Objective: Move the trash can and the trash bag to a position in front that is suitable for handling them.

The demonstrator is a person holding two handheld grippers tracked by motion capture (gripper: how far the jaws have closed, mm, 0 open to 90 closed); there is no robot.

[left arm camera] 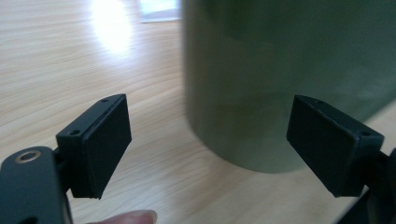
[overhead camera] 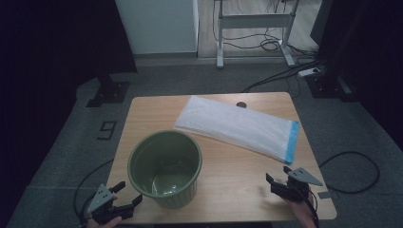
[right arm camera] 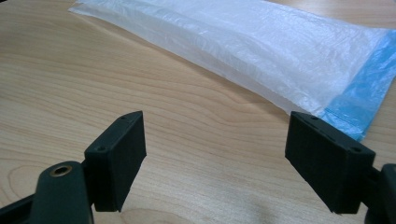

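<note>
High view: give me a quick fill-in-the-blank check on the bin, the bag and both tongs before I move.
1. The round green plastic bin stands ____ on the wooden table.
2. The flat white plastic bag has a ____ edge strip.
3. The left tongs and right tongs both have jaws ____.

Missing words: upright; blue; open
</note>
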